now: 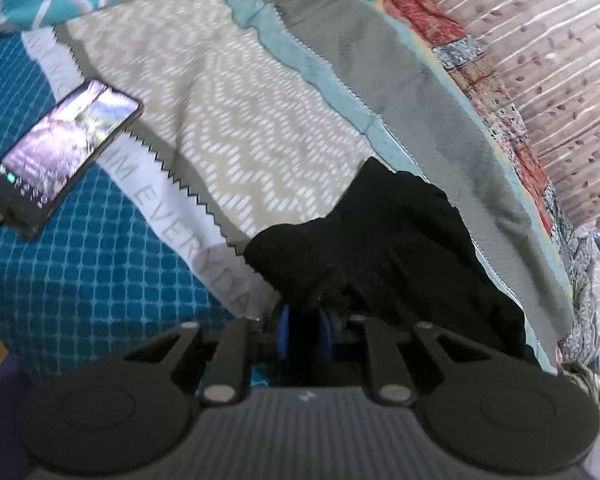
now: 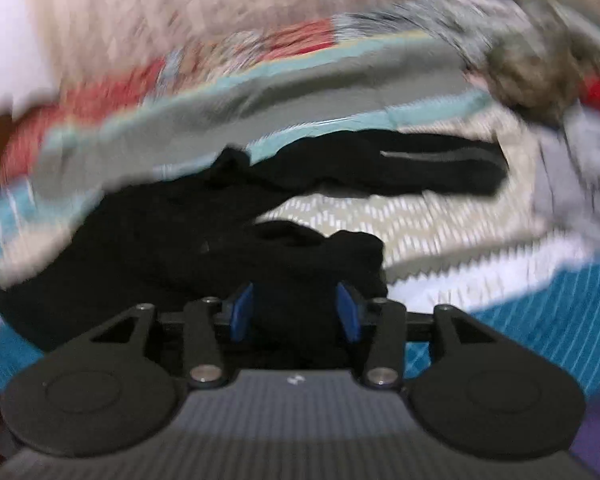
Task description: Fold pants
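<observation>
The bed (image 1: 80, 280) fills both views, covered in a teal grid-patterned spread with a beige chevron cloth (image 1: 228, 120) and a grey, teal-edged blanket (image 1: 380, 92) layered over it; a patchwork quilt (image 1: 496, 92) runs along the far side. The right wrist view is heavily smeared, so the heap of items at its upper right cannot be made out.

The black pants (image 2: 380, 164) lie across the chevron cloth and blanket, one leg stretched out flat, the nearer part bunched up and rising toward both grippers. Where the fabric's edges run in that dark bunch is hard to tell.

The left gripper (image 1: 305, 330) has its jaws narrow, pinched on a fold of the pants that hides most of the blue pads. The right gripper (image 2: 296, 312) has jaws partly apart with black fabric between them; whether the pads press on it is unclear.

A phone (image 1: 60, 152), screen lit, lies on the spread, partly over a white lettered border.
</observation>
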The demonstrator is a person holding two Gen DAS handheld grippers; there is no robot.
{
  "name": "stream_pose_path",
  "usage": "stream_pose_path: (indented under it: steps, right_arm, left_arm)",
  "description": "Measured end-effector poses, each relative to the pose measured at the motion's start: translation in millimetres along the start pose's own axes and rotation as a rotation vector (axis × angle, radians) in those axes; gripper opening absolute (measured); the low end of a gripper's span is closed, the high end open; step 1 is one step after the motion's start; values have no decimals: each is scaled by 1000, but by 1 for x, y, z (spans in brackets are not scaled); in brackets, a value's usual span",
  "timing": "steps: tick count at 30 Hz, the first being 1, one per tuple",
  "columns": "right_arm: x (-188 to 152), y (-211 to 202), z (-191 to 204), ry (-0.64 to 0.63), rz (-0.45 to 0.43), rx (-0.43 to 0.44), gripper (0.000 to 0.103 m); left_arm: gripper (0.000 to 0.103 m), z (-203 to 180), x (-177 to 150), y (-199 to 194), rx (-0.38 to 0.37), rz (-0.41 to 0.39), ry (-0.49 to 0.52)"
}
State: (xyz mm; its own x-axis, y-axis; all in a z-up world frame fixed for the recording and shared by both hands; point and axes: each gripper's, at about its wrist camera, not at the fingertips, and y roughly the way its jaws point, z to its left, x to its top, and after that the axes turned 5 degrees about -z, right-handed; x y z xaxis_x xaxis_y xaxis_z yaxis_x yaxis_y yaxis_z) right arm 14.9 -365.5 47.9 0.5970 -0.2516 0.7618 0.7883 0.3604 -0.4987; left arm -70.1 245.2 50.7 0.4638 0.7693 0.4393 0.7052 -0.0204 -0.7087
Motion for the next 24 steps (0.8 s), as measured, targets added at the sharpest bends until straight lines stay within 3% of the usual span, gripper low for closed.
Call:
stream_pose_path:
  steps: [7, 10, 11, 12, 13, 16, 18, 19, 21, 24]
  right_arm:
    - [-18, 7, -47, 351, -61, -28, 53]
    - [-31, 23, -54, 441, -18, 4, 53]
    - [-32, 29, -48, 448, 17, 36, 43]
    - [-32, 38, -34, 439, 48, 70, 18]
    - [-31, 37, -13, 414, 46, 92, 18]
    - [-32, 39, 79, 214, 77, 302, 22]
    - [-47, 50, 135, 114, 172, 445, 35]
    - [-56, 57, 157, 70, 233, 521, 36]
    - [-66, 59, 179, -10, 257, 567, 36]
    - [-63, 55, 163, -1, 217, 542, 40]
  left_arm:
    - [15, 5, 4, -1, 1, 7, -19]
    - [15, 9, 6, -2, 0, 14, -27]
    - [15, 9, 6, -2, 0, 15, -27]
    - [15, 9, 6, -2, 0, 15, -27]
    - [15, 9, 5, -3, 0, 13, -27]
    - [15, 7, 5, -2, 7, 10, -16]
    - [15, 6, 4, 2, 19, 17, -11]
    - [15, 5, 3, 4, 20, 20, -11]
    - [16, 5, 3, 3, 10, 19, -6]
    - [16, 6, 3, 2, 0, 23, 16]
